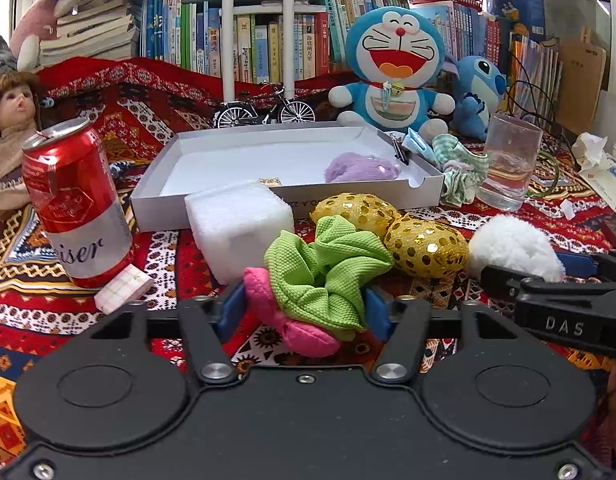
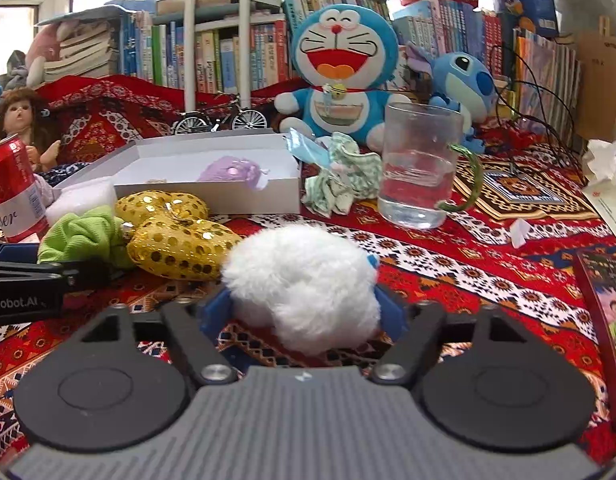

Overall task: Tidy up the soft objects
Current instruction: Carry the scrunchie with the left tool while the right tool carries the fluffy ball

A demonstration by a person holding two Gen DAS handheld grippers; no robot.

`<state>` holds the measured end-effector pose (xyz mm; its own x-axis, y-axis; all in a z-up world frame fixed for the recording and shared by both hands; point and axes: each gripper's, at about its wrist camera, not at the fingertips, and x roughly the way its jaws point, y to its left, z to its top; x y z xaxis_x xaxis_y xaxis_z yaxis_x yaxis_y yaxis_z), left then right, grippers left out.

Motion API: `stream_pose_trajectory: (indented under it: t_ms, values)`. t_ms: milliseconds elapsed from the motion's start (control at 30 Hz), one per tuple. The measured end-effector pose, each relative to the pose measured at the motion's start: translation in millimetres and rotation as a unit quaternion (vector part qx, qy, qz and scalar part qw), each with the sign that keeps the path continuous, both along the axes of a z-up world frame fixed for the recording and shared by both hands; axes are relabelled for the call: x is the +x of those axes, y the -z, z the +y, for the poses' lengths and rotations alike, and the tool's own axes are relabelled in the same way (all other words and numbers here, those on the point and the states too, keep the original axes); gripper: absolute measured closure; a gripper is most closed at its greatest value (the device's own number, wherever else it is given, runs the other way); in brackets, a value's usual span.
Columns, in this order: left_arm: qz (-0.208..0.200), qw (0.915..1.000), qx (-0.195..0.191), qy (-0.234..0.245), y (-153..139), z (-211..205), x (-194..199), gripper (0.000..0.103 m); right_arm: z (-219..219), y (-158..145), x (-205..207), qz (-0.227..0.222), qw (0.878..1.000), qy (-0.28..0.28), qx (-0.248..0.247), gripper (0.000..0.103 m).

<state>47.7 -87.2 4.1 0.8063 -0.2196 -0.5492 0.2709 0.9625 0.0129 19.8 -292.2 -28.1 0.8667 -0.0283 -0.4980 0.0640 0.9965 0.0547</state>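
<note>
In the left wrist view my left gripper (image 1: 304, 304) is shut on a green scrunchie (image 1: 327, 264) and a pink scrunchie (image 1: 296, 328), blue pads pressing both sides, low over the patterned cloth. In the right wrist view my right gripper (image 2: 304, 304) is shut on a white fluffy scrunchie (image 2: 304, 280). A gold sequin scrunchie (image 1: 423, 246) lies between the two grippers. Behind it stands an open white box (image 1: 419, 192) holding a purple fluffy scrunchie (image 1: 359, 168).
A red can (image 1: 76, 204) and white foam block (image 1: 240, 224) stand left of the box. A water glass (image 1: 507, 164) and a green checked scrunchie (image 1: 459, 172) sit to its right. Plush toys (image 1: 391, 68), a doll (image 1: 12, 112) and books line the back.
</note>
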Motion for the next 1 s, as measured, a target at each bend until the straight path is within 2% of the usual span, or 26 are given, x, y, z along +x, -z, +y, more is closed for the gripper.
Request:
stream_pose_trajectory:
  t_ms: [167,267,633,1000]
  values:
    - [-0.008,1.0000,0.000,0.001,-6,1,-8,0.060,-2,-5,-6,-0.013,1.000,0.007,0.013,0.031]
    - [-0.013,0.9999,-0.009,0.003,-14,4,-12,0.062,-4,-11,-8,-0.022,0.999,0.009,0.022,0.032]
    - [-0.045,0.9982,-0.038,0.013,-52,11,-18,0.063,-3,-33,-7,-0.050,0.998,0.000,0.037,0.032]
    - [-0.058,0.9972,-0.048,0.004,-75,14,4,0.063,2,-54,7,-0.071,0.996,-0.017,0.046,0.032]
